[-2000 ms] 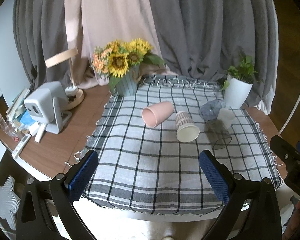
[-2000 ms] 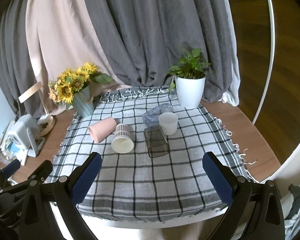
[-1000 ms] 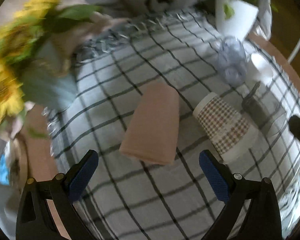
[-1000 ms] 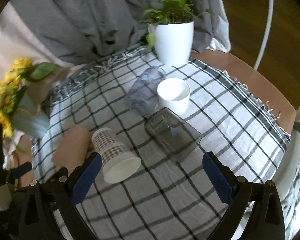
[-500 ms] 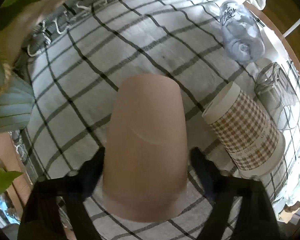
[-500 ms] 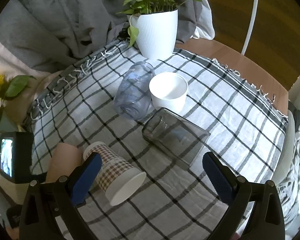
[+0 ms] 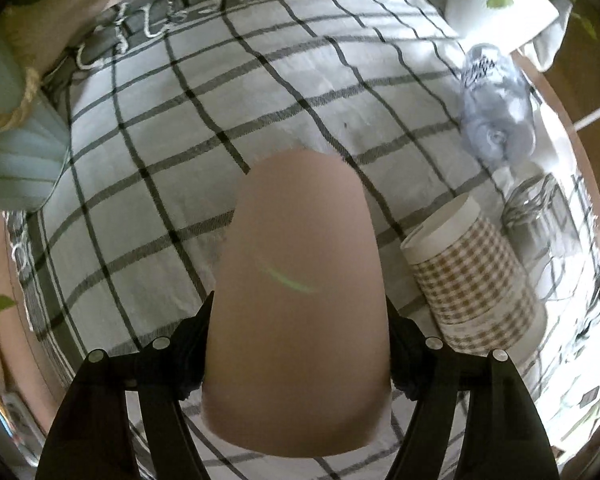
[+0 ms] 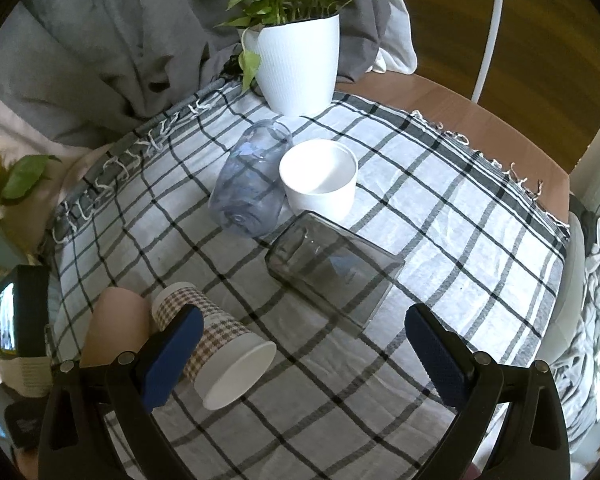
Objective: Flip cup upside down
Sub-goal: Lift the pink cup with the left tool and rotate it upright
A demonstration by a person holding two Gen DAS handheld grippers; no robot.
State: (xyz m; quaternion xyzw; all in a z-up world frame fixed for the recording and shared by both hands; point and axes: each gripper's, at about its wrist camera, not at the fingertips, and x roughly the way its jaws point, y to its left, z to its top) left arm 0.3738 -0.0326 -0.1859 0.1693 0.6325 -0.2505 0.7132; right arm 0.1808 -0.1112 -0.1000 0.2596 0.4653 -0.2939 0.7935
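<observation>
A pink cup (image 7: 300, 304) lies on its side on the checked cloth (image 7: 148, 184), base pointing away from me. My left gripper (image 7: 298, 344) is shut on the pink cup near its rim, one finger against each side. The pink cup also shows at the lower left of the right wrist view (image 8: 116, 328). My right gripper (image 8: 300, 356) is open and empty above the cloth, near a checked paper cup (image 8: 216, 356) that lies on its side next to the pink one.
A dark glass tumbler (image 8: 332, 272) and a clear bluish cup (image 8: 252, 184) lie on their sides. A white cup (image 8: 320, 180) stands upright. A white plant pot (image 8: 300, 64) stands at the back, a teal flower vase (image 7: 16, 152) at the left.
My left gripper has come down to the pink cup and closed on its sides. My right gripper has moved forward over the cloth and stayed open.
</observation>
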